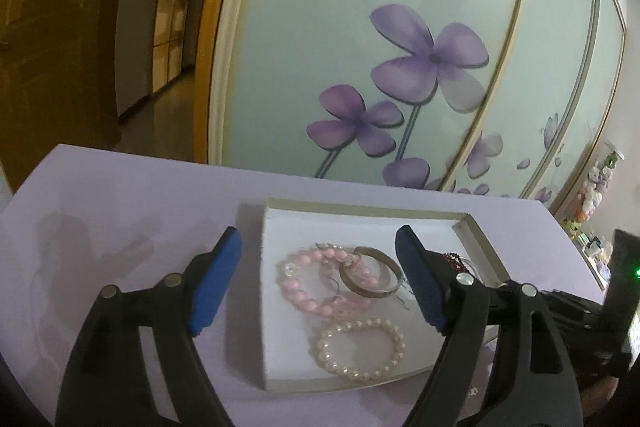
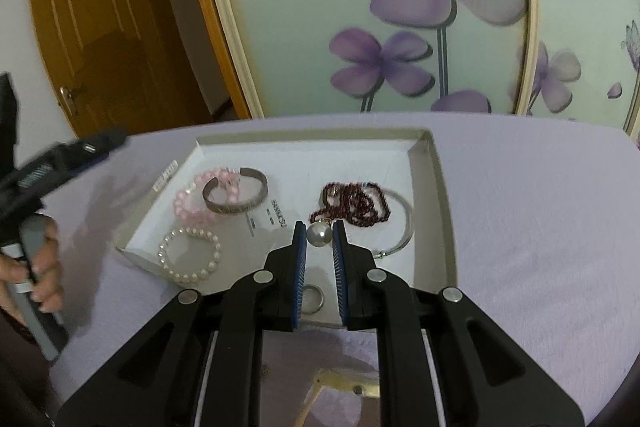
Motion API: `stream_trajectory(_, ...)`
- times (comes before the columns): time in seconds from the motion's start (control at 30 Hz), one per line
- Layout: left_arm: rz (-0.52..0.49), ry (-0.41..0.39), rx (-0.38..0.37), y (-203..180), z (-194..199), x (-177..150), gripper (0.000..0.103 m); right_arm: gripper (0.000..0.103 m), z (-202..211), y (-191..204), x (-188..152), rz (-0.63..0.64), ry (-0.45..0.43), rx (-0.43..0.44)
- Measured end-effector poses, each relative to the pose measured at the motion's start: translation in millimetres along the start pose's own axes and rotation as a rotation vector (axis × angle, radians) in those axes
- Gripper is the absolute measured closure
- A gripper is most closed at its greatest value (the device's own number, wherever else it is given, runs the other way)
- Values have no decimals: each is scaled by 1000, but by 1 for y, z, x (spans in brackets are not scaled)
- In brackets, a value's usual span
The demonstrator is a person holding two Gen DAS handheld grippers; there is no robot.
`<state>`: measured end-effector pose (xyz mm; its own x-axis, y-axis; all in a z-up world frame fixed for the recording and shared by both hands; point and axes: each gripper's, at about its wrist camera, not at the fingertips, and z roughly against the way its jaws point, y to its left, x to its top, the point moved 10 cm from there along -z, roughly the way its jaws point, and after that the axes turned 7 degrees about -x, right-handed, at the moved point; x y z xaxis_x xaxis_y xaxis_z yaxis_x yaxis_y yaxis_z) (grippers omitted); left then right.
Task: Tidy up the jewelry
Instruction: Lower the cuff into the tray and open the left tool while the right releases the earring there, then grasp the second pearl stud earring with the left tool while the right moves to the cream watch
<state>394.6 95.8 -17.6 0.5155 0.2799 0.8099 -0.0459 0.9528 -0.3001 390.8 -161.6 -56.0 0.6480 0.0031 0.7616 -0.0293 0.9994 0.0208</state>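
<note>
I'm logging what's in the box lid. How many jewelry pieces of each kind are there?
Beaded bracelets: 2, pink bracelet, white pearl bracelet
Metal bangles: 2, cuff bangle, thin hoop
Dark red bead strand: 1
Ring: 1
Large pearl, in the right gripper: 1
Total: 7

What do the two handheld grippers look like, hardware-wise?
Both match. The left gripper and right gripper have black plastic scissor-style arms with round silver pivot pins and ribbed blue pads on the fingers. The left one has a grey handle. No cables or sleeves are visible.

Dark red beads [image 1: 454, 261] behind left tongs [image 1: 320, 277]
</note>
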Motion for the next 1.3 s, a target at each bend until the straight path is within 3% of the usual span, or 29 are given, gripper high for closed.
stream_trajectory(0.13, 8, -11, 7, 3, 7, 1, 24, 88, -5, 0, 7, -8, 7, -8)
stream_trajectory(0.17, 11, -10, 8, 4, 9, 0, 24, 78, -4, -2, 8, -24, 7, -2)
stream_trajectory(0.2, 13, -9, 7, 4, 10, -1, 24, 58, -1, -4, 8, -40, 2, 6)
stream_trajectory(0.27, 14, -6, 5, 4, 13, -3, 24, 49, 10, -7, 8, -53, -25, 14)
stream_trajectory(0.67, -14, 32, -33, -19, 31, -32, 23, 49, 73, -48, -27, -105, -71, -33)
stream_trajectory(1.1, -98, 183, -141, -95, 21, -117, 24, 49, 115, -72, -55, -159, -109, -64)
stream_trajectory(1.3, -140, 246, -161, -126, 8, -147, 39, 49, 121, -84, -63, -186, -112, -63)
